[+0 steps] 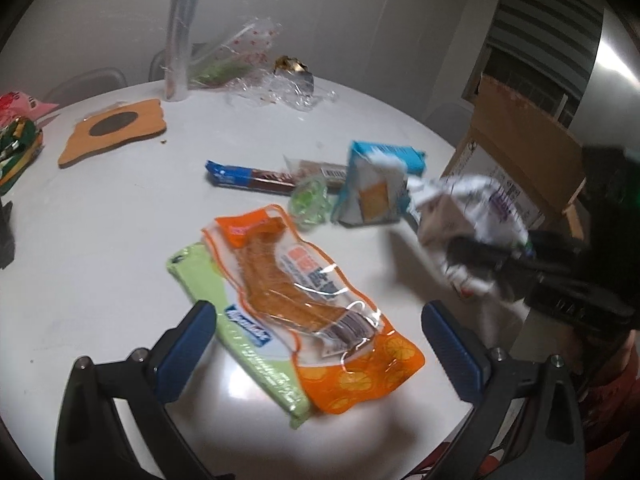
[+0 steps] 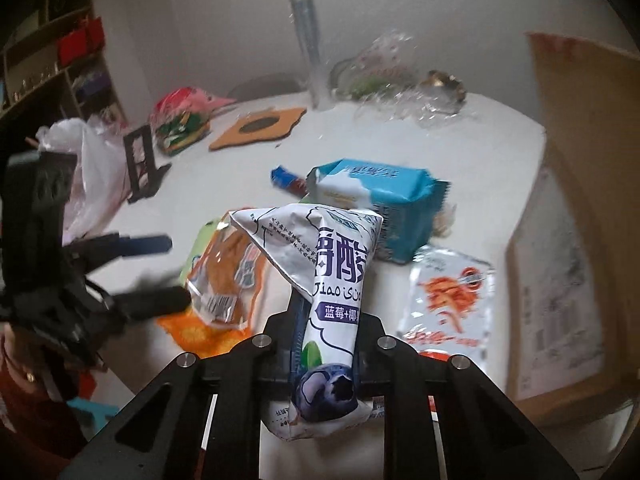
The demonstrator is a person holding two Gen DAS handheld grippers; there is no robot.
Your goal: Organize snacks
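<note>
My right gripper (image 2: 326,320) is shut on a white blueberry yogurt pouch (image 2: 336,264), crumpled and held above the table; the same pouch (image 1: 460,208) shows blurred at the right of the left wrist view. My left gripper (image 1: 320,320) hovers open over an orange packet (image 1: 304,292) that lies across a green packet (image 1: 208,276), with nothing touching its blue pads. Behind them lie a blue-and-white snack pack (image 1: 376,184), a blue-and-brown bar (image 1: 248,178) and a small clear green wrapper (image 1: 310,200). A red-and-white sachet (image 2: 448,292) lies to the right of the pouch.
An open cardboard box (image 2: 580,200) stands at the right edge of the white round table (image 1: 100,220). At the back are a cork coaster (image 1: 116,128), a tall clear vase (image 1: 182,40) and crumpled cellophane (image 1: 248,60). Snack bags (image 1: 16,136) sit far left, near a black stand (image 2: 140,164).
</note>
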